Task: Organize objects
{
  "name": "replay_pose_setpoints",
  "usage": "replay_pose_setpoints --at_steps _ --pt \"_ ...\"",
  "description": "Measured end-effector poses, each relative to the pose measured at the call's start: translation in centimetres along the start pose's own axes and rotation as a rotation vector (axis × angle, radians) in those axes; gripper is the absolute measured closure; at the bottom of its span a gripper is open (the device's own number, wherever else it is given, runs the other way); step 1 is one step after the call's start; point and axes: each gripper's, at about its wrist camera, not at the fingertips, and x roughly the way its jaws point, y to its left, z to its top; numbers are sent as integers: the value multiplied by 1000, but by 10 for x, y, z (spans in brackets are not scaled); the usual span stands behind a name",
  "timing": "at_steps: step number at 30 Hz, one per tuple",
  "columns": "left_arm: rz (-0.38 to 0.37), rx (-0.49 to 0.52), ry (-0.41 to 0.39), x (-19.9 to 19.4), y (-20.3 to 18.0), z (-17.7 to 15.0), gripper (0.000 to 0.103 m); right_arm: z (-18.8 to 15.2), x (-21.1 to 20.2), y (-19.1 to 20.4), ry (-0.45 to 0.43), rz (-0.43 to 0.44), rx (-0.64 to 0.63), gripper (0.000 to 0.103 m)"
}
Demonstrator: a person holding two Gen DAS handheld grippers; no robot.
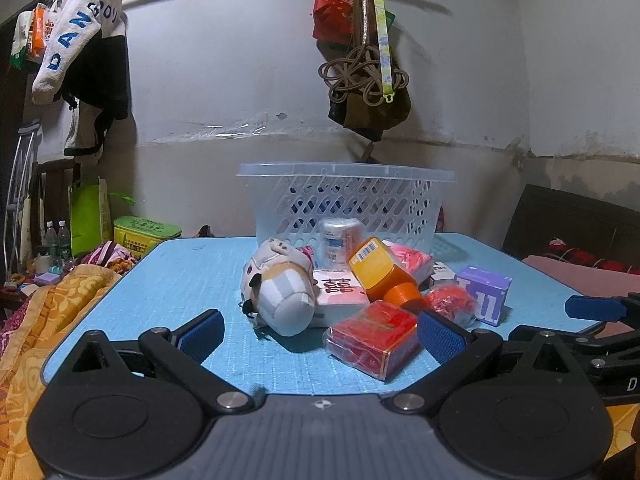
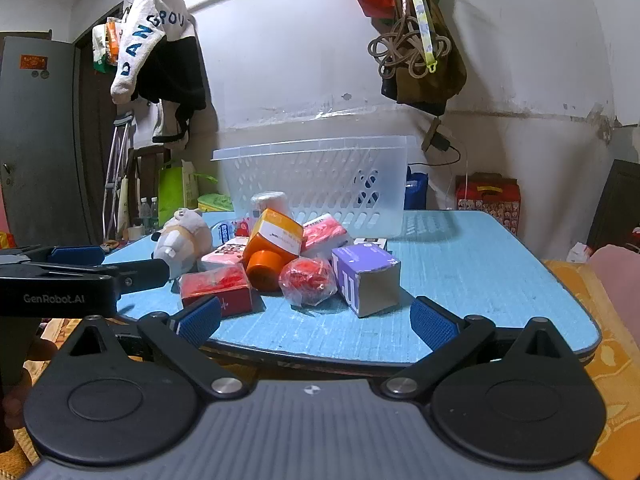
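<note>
A pile of objects lies on the blue table (image 1: 180,280) in front of a clear plastic basket (image 1: 344,200): a plush toy (image 1: 280,288), an orange bottle (image 1: 384,272), a red box (image 1: 372,340), a red wrapped ball (image 1: 452,300), a purple box (image 1: 484,292), a pink box (image 1: 340,296) and a white jar (image 1: 340,240). My left gripper (image 1: 320,336) is open and empty, just before the red box. My right gripper (image 2: 316,320) is open and empty at the table's front edge, facing the purple box (image 2: 368,280) and the red ball (image 2: 308,280). The basket (image 2: 316,180) stands behind.
Clothes (image 1: 80,40) and bags (image 1: 360,60) hang on the wall behind. An orange blanket (image 1: 48,320) lies left of the table. The left gripper shows at the left of the right wrist view (image 2: 60,276). A red carton (image 2: 488,196) stands at the back right.
</note>
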Motion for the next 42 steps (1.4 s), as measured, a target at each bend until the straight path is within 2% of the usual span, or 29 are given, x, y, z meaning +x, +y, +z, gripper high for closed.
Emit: replay_pose_setpoints --at_steps 20,42 --pt "-12 2 -8 -2 -1 0 0 -1 3 -6 9 1 47 0" --pt "-17 -8 -9 -2 -1 2 0 0 3 -6 -1 -11 41 0"
